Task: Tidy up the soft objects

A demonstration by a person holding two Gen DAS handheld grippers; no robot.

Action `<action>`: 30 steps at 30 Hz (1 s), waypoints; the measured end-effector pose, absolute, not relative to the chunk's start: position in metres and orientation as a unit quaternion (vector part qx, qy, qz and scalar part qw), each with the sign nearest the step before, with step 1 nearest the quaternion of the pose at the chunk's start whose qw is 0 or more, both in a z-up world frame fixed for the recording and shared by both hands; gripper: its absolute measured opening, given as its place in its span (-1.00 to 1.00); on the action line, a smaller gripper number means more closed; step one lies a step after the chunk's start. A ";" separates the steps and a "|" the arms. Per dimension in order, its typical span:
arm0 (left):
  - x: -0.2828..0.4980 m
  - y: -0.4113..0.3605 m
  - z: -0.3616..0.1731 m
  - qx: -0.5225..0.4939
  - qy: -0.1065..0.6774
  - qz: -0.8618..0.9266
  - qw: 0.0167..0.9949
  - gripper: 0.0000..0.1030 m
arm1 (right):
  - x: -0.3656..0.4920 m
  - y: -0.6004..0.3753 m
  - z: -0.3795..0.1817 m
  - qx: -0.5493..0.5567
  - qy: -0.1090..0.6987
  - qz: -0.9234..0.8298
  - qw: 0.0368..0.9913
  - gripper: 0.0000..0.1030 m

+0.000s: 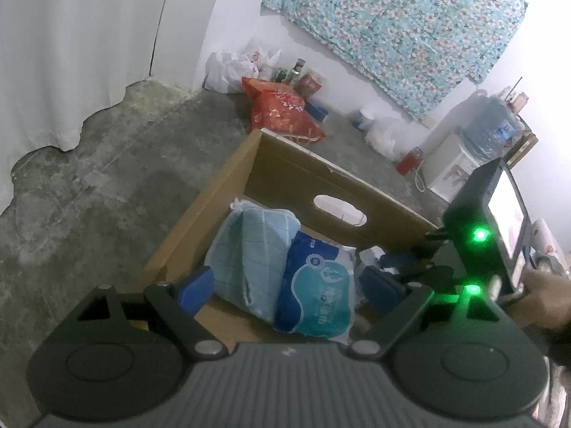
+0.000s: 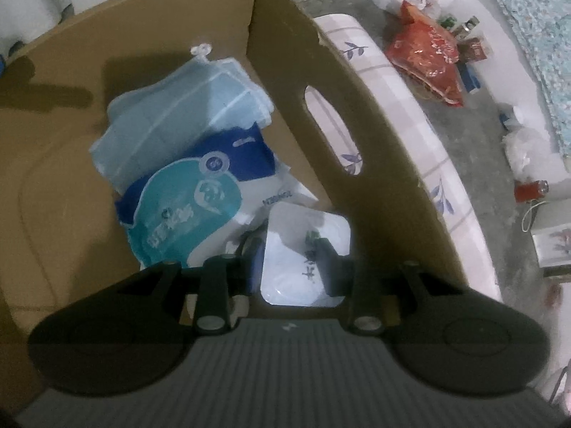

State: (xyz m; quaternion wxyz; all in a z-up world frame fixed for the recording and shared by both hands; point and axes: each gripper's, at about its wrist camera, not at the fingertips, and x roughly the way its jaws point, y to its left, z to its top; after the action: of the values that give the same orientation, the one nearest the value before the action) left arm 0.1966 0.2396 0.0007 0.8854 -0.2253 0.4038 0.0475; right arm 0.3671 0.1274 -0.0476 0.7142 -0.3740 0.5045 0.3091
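- Bare concrete floor (image 1: 107, 185) runs to a white wall hung with a floral cloth (image 1: 392, 32) in the left wrist view; a red bag (image 1: 282, 110) lies on the floor just beyond the far wall of the cardboard box (image 1: 285, 174).
- Inside the cardboard box a light blue cloth (image 1: 249, 246) leans against its left wall, with a blue-and-teal soft pack (image 1: 317, 285) touching the cloth's right side.
- Above the box's near side, the left gripper (image 1: 285, 292) hangs with its blue pads (image 1: 196, 289) spread wide, nothing pressed between them.
- At the box's right edge the right gripper's body shows green lights, a hand (image 1: 546, 299) on it.
- From the right wrist view, the box (image 2: 71, 142) fills the frame, standing on a tiled cloth (image 2: 385, 107).
- Down inside the box, by the wall with the handle hole, the right gripper (image 2: 296, 260) is clamped on a small white packet (image 2: 296, 249), beside the soft pack (image 2: 185, 210).
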 end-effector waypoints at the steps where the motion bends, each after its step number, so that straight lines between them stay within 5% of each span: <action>1: 0.196 0.240 0.001 -0.225 0.403 0.048 0.886 0.76 | 0.367 0.128 -0.048 -0.373 0.503 0.307 0.717 -0.40; 8: 0.185 0.228 0.008 -0.210 0.403 0.060 0.889 0.76 | 0.355 0.138 -0.053 -0.411 0.465 0.284 0.731 -0.44; 11: 0.179 0.222 0.014 -0.197 0.402 0.065 0.892 0.76 | 0.351 0.134 -0.046 -0.408 0.455 0.282 0.739 -0.31; 24: 0.137 0.144 0.053 -0.145 0.382 0.002 0.913 0.81 | 0.246 -0.045 0.096 -0.208 0.371 0.275 0.862 0.26; 30: 0.104 0.083 0.066 -0.114 0.376 -0.076 0.916 0.89 | 0.155 -0.167 0.121 -0.084 0.353 0.237 0.901 0.30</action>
State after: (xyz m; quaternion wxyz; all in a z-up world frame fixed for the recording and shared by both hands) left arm 0.1042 0.0830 0.0660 0.9163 -0.1138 0.3764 -0.0756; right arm 0.1550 -0.1668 0.1207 0.9012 -0.0836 0.3528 0.2373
